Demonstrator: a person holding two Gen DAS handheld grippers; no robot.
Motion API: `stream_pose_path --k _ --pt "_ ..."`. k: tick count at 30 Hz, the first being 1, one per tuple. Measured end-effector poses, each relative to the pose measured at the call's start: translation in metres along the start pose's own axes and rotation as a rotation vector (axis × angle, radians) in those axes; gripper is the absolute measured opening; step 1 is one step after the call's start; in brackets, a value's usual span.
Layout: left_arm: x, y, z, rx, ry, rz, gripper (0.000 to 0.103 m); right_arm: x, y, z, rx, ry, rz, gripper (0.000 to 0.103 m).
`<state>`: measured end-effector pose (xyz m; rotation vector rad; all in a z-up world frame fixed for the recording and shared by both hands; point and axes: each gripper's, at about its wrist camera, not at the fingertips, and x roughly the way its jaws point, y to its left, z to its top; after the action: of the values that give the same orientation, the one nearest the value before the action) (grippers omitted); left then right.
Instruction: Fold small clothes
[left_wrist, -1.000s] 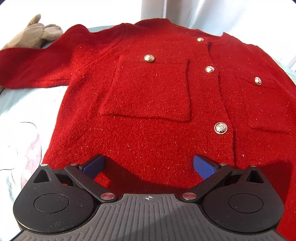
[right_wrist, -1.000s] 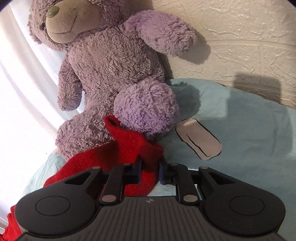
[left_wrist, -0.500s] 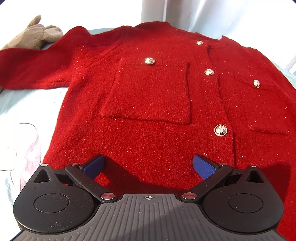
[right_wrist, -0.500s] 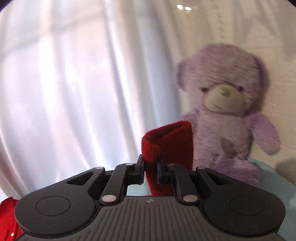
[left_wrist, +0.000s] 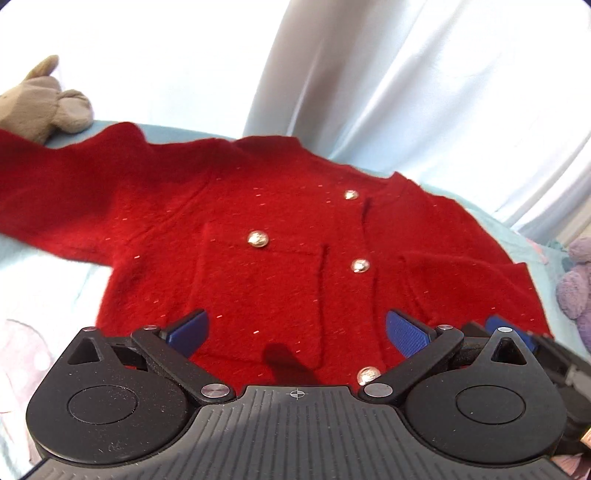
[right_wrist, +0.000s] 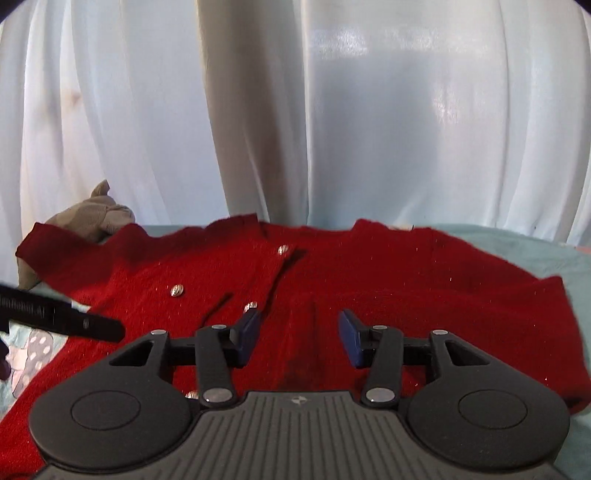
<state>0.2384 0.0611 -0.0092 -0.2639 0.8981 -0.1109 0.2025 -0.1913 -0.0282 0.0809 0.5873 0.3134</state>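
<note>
A small red cardigan (left_wrist: 266, 280) with gold buttons lies front-up on the light blue sheet (left_wrist: 55, 273). Its left sleeve (left_wrist: 55, 192) stretches out to the left. The right sleeve (right_wrist: 461, 295) lies folded over the right side of the front. My left gripper (left_wrist: 297, 328) hovers wide open over the lower hem, with nothing between its blue pads. My right gripper (right_wrist: 299, 334) is over the cardigan's middle; its jaws are opening, and only the cloth lying below shows between them. Each gripper shows at the edge of the other's view: the right gripper (left_wrist: 517, 334) and the left gripper (right_wrist: 62, 317).
A grey plush toy (left_wrist: 44, 107) lies past the left sleeve at the bed's far edge. A purple teddy bear (left_wrist: 576, 295) sits at the right. White curtains (right_wrist: 332, 129) hang behind the bed. A pink dotted print (right_wrist: 33, 347) marks the sheet at the left.
My right gripper swung from the teddy bear over the cardigan with the red sleeve cuff, then let it go and its jaws parted. My left gripper rose and tilted up.
</note>
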Motion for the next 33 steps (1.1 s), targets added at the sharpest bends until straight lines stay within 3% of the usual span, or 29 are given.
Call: stream_pose_path --k 5,8,10,13,17,20,23,25,27,33 --pt "0.040 -0.029 0.016 -0.036 0.087 -0.249 0.103 -0.029 -0.043 -0.015 0.173 -0.001 -0.063 0.046" --pt "0.070 -0.050 0.017 -0.042 0.172 -0.333 0.097 -0.049 -0.060 -0.020 0.269 -0.016 -0.099 0.046" --pt "0.088 -0.060 0.016 -0.047 0.226 -0.354 0.085 -0.059 -0.067 -0.028 0.313 -0.017 -0.114 0.046" --pt "0.115 -0.063 0.013 -0.089 0.303 -0.358 0.076 -0.072 -0.076 -0.038 0.359 -0.009 -0.130 0.046" --pt "0.128 -0.059 0.014 -0.155 0.316 -0.416 0.075 -0.080 -0.084 -0.048 0.398 -0.011 -0.153 0.046" --pt "0.138 -0.060 0.018 -0.191 0.324 -0.432 0.066 -0.084 -0.087 -0.049 0.421 -0.017 -0.164 0.046" --pt "0.141 -0.064 0.020 -0.170 0.322 -0.408 0.044 -0.085 -0.089 -0.049 0.446 -0.023 -0.164 0.046" --pt "0.141 -0.064 0.022 -0.152 0.324 -0.416 0.015 -0.084 -0.091 -0.048 0.464 -0.026 -0.170 0.046" --pt "0.142 -0.061 0.023 -0.171 0.347 -0.457 0.013 -0.082 -0.091 -0.047 0.470 -0.028 -0.173 0.046" --pt "0.119 -0.060 0.035 -0.137 0.283 -0.440 0.012 -0.079 -0.087 -0.042 0.466 -0.027 -0.162 0.046"
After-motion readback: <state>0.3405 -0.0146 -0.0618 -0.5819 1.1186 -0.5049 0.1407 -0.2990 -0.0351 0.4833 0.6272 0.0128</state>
